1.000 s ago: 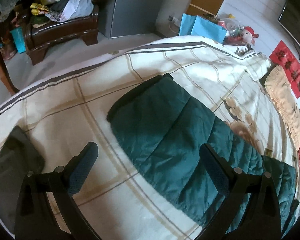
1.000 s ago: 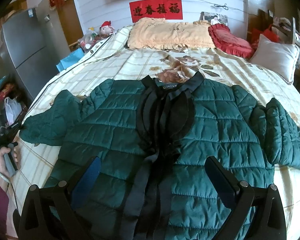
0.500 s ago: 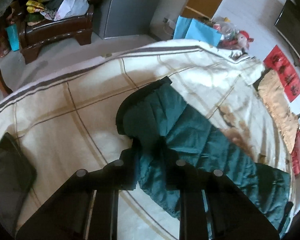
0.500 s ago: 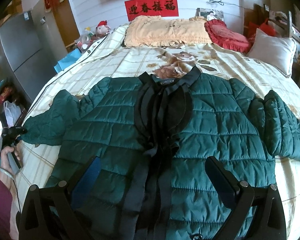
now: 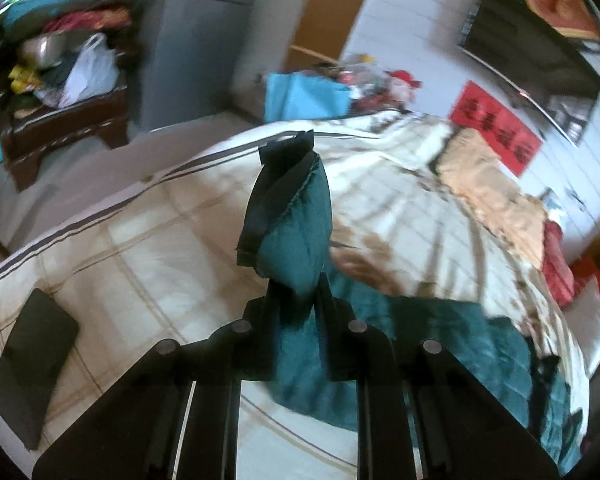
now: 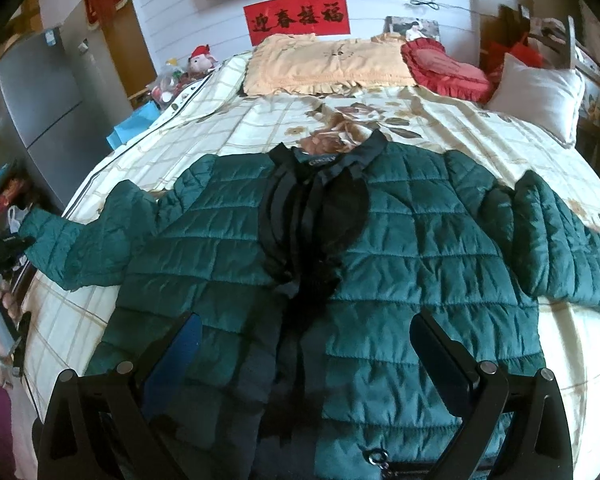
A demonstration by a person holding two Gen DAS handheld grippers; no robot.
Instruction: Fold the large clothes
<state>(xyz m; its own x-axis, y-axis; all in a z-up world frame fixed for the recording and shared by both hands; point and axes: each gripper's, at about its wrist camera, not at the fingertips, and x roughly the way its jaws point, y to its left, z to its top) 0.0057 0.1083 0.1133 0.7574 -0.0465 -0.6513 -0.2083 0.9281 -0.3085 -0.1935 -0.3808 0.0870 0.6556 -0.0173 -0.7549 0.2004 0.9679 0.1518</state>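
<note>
The dark green quilted jacket [image 6: 380,264] is spread on the checked bed [image 6: 260,128]. Its left sleeve cuff [image 5: 290,216] is pinched by the left gripper [image 5: 296,300]; the right gripper [image 6: 306,344], jaws wide, is held at 6 o'clock.

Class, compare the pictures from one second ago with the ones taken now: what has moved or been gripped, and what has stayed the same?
The left gripper, open a second ago, has closed on the jacket's sleeve and lifted its cuff end up off the bedspread. The right gripper stays open above the jacket, whose body and other sleeve still lie flat. The pillows have not moved.
</note>
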